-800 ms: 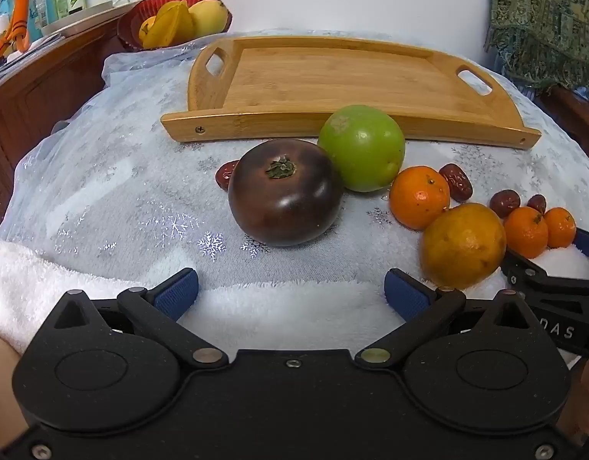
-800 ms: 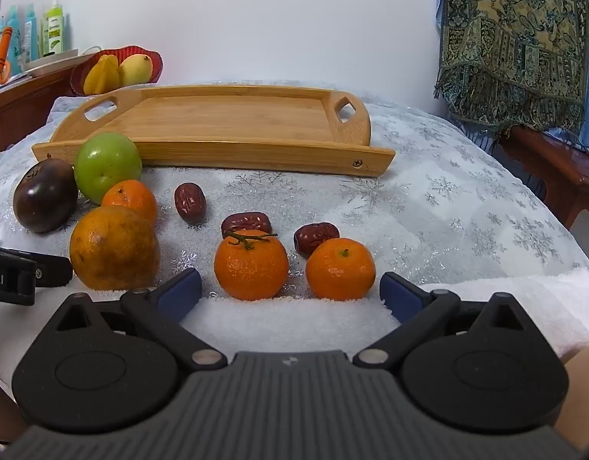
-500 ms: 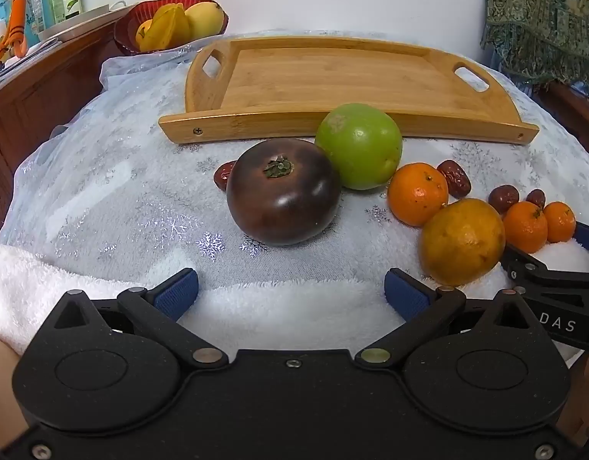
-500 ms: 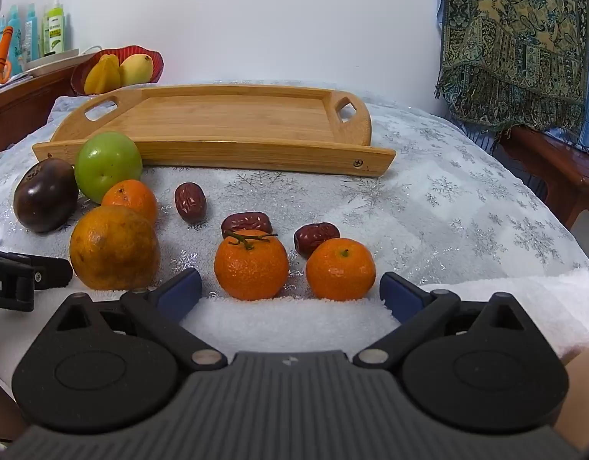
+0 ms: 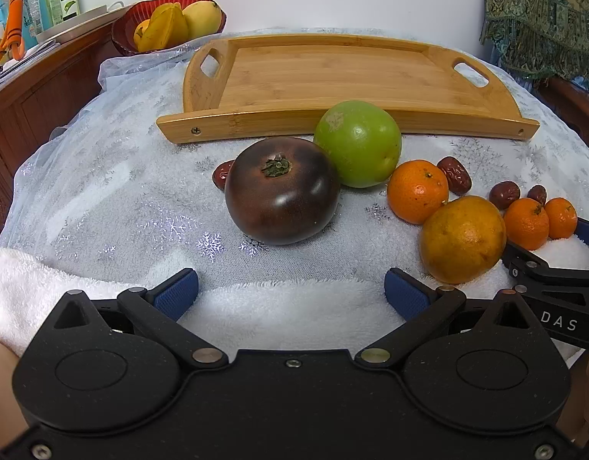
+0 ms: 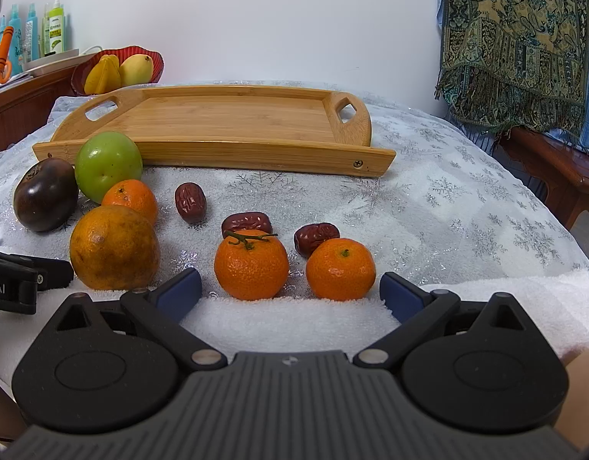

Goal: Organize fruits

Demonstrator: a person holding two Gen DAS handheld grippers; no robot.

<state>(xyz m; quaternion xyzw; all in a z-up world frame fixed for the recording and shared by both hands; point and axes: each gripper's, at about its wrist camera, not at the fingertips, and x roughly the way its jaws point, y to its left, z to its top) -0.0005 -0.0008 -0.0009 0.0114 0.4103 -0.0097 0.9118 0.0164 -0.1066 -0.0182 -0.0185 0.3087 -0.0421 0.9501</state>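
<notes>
Fruit lies loose before the wooden tray (image 5: 333,76); left claw (image 5: 290,291) and right claw (image 6: 290,291) gape empty.

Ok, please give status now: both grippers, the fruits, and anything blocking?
Left gripper open, right gripper open, both empty. Fruits on cloth, wooden tray bare. Nothing blocking.

The big tomato (image 5: 281,191) is dark purple-brown. The apple (image 5: 359,143) is green. The small oranges (image 6: 251,264) are bright orange. The cloth (image 6: 448,207) is white with silver snowflakes.
</notes>
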